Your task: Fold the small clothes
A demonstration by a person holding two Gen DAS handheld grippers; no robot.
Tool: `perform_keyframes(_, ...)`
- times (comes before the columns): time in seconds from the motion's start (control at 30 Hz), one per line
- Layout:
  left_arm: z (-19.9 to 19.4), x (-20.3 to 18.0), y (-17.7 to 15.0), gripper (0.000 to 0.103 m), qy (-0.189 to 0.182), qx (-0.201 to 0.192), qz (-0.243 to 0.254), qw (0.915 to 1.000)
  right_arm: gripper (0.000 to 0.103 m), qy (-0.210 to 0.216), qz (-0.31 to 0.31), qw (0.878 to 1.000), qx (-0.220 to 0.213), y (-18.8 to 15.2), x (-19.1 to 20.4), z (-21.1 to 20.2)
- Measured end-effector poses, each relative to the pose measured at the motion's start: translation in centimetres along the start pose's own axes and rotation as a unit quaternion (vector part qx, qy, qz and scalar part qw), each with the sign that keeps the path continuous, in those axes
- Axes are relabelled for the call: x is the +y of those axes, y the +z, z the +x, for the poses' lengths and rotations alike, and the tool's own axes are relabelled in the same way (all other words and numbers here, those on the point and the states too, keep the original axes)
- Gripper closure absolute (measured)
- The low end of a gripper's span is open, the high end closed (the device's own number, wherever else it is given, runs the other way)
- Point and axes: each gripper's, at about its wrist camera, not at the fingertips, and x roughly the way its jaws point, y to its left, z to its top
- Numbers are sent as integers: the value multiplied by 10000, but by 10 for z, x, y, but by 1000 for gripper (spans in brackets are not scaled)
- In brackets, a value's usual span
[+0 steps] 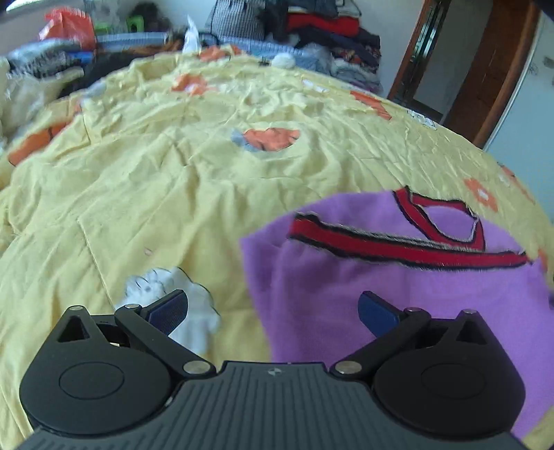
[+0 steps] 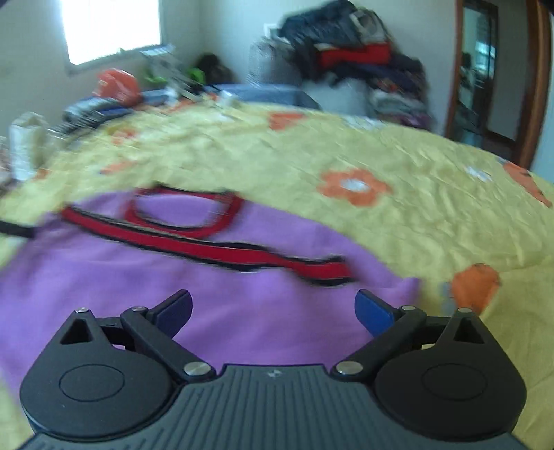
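Observation:
A small purple garment (image 1: 398,297) with red, black-edged trim (image 1: 398,245) lies flat on the yellow flowered bedsheet (image 1: 173,194). It also shows in the right wrist view (image 2: 214,301), with its red trim (image 2: 207,242) across the far part. My left gripper (image 1: 273,311) is open and empty, over the garment's left edge; its right pad (image 1: 375,313) is over the purple cloth, its left pad (image 1: 169,309) over the sheet. My right gripper (image 2: 273,309) is open and empty, above the garment's near right part.
Piles of clothes (image 1: 332,34) and clutter (image 1: 69,45) line the far side of the bed. A wooden door frame (image 1: 484,79) stands at the right. A window (image 2: 110,27) is at the far left in the right wrist view.

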Motion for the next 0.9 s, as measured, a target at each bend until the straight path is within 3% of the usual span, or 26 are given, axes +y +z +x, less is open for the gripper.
perform_keyframes(0.17, 9, 12, 15, 0, 96, 240, 27, 9997, 0, 741, -539, 9954, -261, -22, 91, -23)
perform_keyframes(0.27, 18, 13, 18, 0, 47, 342, -90, 9994, 0, 1064, -689, 9919, 116, -32, 149, -11)
perform_keyframes(0.47, 29, 0, 25, 0, 59, 458, 41, 9989, 0, 849, -1248, 9878, 374, -53, 240, 8)
perform_keyframes(0.53, 32, -5, 26, 0, -1, 512, 152, 9986, 0, 954, -1379, 9851, 387, -59, 259, 9)
perform_keyframes(0.67, 37, -11, 28, 0, -74, 617, 347, 9975, 0, 1031, -1450, 9831, 422, -66, 281, 12)
perform_keyframes(0.8, 38, -17, 29, 0, -265, 764, 491, 9955, 0, 711, -1382, 9873, 334, -66, 295, 14)
perform_keyframes(0.9, 39, -21, 28, 0, -169, 740, 516, 9958, 0, 504, -1264, 9896, 461, -61, 301, 25)
